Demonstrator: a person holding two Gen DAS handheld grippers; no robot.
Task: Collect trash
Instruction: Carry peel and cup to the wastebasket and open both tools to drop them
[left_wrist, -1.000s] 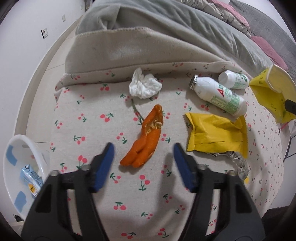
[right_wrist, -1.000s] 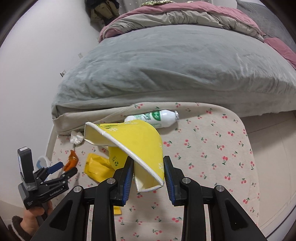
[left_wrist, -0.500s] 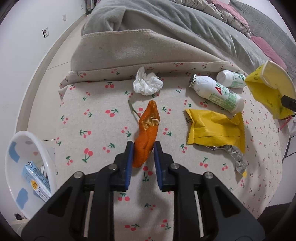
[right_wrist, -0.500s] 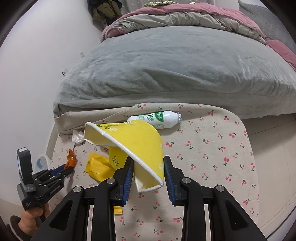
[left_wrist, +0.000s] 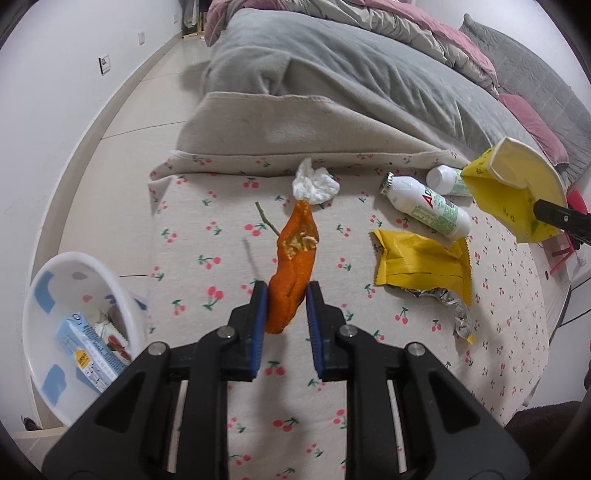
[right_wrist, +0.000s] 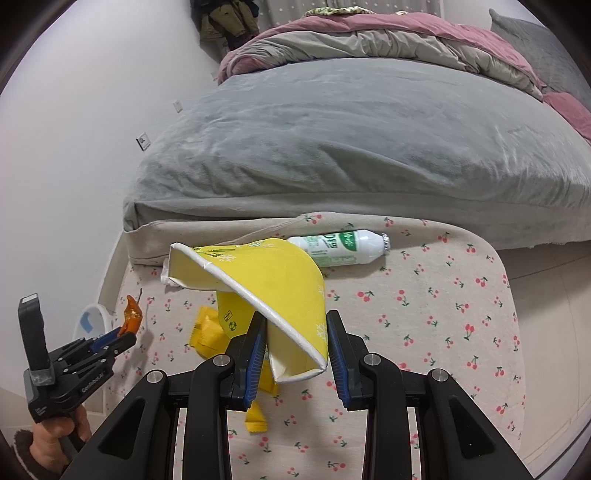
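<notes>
Left claw (left_wrist: 283, 308): clamped on the lower end of the orange peel (left_wrist: 293, 269); blue pads press both sides, and the peel is lifted off the cloth, as its shadow in the right wrist view shows.
Right claw (right_wrist: 295, 341): clamped on a crushed yellow paper cup (right_wrist: 273, 284), rim folded flat, held above the cloth.
Carrying surface: low bench (left_wrist: 207, 236) under a cherry-print cloth, butted against the foot of the bed (right_wrist: 369, 140).
Tissue (left_wrist: 314, 182): crumpled white wad near the bench's far edge, just beyond the peel's tip.
Twig (left_wrist: 266, 219): thin stem lying on the cloth beside the peel's upper part.
Bottles: white bottle (left_wrist: 428, 205) with green label lies on its side toward the far right; a second small bottle (left_wrist: 445, 180) just behind it, close to the first; contact cannot be told.
Wrapper (left_wrist: 421, 262): yellow foil packet, torn open, flat on the cloth near the bottle.
Bin (left_wrist: 79, 332): white bin on the floor off the bench's left edge; a blue carton (left_wrist: 88, 349) and scraps inside.
Hand (right_wrist: 55, 443): grips the left tool's handle at the lower left of the right wrist view.
</notes>
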